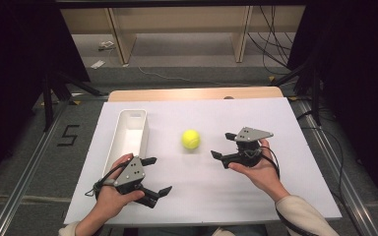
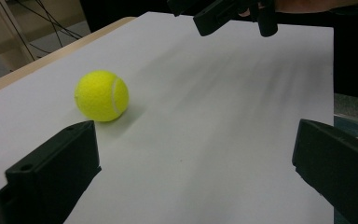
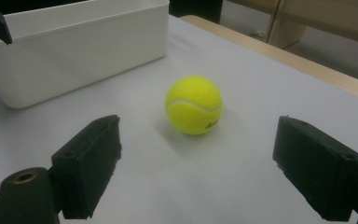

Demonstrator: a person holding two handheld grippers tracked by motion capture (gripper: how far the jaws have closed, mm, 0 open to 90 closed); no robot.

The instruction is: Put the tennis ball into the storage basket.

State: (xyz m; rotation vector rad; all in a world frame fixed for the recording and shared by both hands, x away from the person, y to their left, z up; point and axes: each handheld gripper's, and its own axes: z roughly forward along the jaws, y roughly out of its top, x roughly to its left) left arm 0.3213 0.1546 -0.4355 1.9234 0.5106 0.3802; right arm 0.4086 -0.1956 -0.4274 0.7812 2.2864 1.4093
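Your right gripper (image 1: 223,145) has its black jaws spread wide with nothing between them, and in the right gripper view it looks straight at the fuzzy yellow tennis ball (image 3: 194,105), which sits ahead of the gap between the jaws, near but not yet inside it. Your left gripper (image 1: 156,175) is just as wide open and empty, held low at the near edge of the table; from its own camera the ball (image 2: 102,95) lies off to the left of its line and farther away.

So the right hand is the nearer one and the better aimed: the ball (image 1: 190,139) rests on the white sheet (image 1: 256,191) directly to that gripper's left, across bare surface. (A ball has no long axis, so any closing line through its middle should do.) I'd judge a short, level push forward brings it between the jaws.

The long white plastic bin (image 1: 128,133) stands beyond the ball on the left side, well apart from it and touching nothing. Nothing stands in the way, though a nudge from one jaw could set the ball rolling.
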